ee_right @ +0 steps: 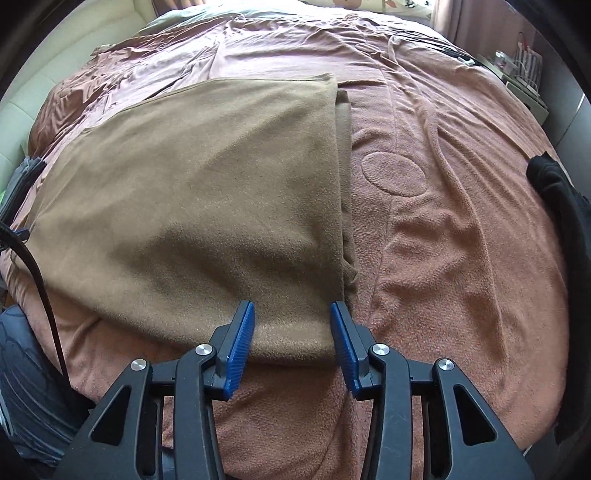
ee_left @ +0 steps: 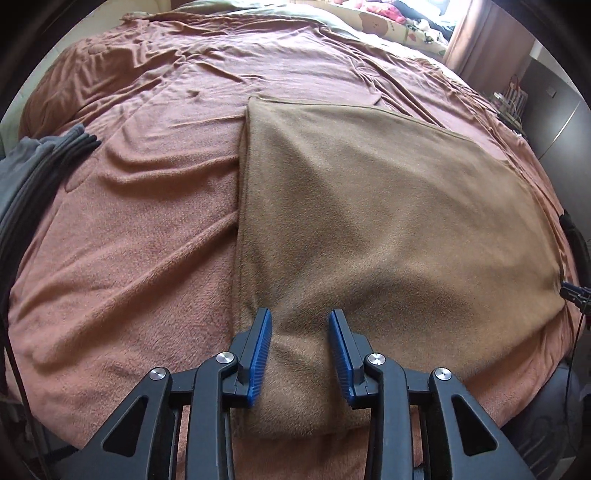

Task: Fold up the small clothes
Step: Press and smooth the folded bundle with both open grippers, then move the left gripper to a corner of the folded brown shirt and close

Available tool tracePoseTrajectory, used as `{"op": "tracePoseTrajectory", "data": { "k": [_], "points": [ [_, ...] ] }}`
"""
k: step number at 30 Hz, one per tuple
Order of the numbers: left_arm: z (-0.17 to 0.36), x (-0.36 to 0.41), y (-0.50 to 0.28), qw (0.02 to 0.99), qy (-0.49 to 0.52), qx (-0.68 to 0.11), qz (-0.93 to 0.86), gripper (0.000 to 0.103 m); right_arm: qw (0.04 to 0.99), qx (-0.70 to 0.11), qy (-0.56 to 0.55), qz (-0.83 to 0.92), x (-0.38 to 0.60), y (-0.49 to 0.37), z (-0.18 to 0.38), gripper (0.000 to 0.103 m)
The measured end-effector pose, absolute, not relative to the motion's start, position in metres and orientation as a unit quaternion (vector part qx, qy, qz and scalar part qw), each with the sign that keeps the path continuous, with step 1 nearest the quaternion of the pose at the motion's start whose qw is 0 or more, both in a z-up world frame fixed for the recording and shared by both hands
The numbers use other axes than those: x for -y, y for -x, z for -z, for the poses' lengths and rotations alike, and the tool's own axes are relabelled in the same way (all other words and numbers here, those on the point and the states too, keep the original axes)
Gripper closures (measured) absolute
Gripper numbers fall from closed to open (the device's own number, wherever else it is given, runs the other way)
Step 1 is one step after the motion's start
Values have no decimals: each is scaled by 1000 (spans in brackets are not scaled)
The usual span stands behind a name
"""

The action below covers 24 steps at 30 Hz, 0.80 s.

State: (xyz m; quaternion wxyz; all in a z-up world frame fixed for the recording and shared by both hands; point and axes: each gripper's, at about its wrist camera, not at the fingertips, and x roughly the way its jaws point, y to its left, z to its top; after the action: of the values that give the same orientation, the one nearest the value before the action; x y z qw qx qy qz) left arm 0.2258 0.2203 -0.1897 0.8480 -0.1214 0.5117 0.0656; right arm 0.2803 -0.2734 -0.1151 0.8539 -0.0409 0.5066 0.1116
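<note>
A folded brown fleece cloth [ee_left: 369,203] lies flat on the pink bed cover [ee_left: 129,221]. My left gripper [ee_left: 301,314] points down at its near left corner. The blue pads stand apart with the cloth humped up between them, and no firm pinch shows. In the right wrist view the same brown cloth [ee_right: 203,184] fills the left half, with layered edges along its right side. My right gripper [ee_right: 292,304] hovers over the near right corner, its jaws apart astride the cloth's front edge.
A stack of grey clothes [ee_left: 26,173] sits at the bed's left edge. A black garment [ee_right: 561,206] lies at the right edge. A black cable [ee_right: 37,280] hangs at the left. Patterned pillows [ee_left: 388,26] and a cluttered nightstand [ee_right: 524,66] are at the far end.
</note>
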Motion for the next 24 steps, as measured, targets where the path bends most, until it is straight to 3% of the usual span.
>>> {"op": "tracePoseTrajectory", "data": {
  "k": [4, 17, 24],
  "points": [
    [191, -223, -216, 846, 127, -513, -66, 75, 854, -511, 23, -97, 284, -274, 113, 64],
    [192, -225, -175, 840, 151, -517, -61, 81, 872, -478, -23, -103, 297, -242, 84, 64],
    [185, -224, -162, 841, 144, -516, -79, 82, 866, -485, -22, -121, 288, -245, 98, 64]
  ]
}}
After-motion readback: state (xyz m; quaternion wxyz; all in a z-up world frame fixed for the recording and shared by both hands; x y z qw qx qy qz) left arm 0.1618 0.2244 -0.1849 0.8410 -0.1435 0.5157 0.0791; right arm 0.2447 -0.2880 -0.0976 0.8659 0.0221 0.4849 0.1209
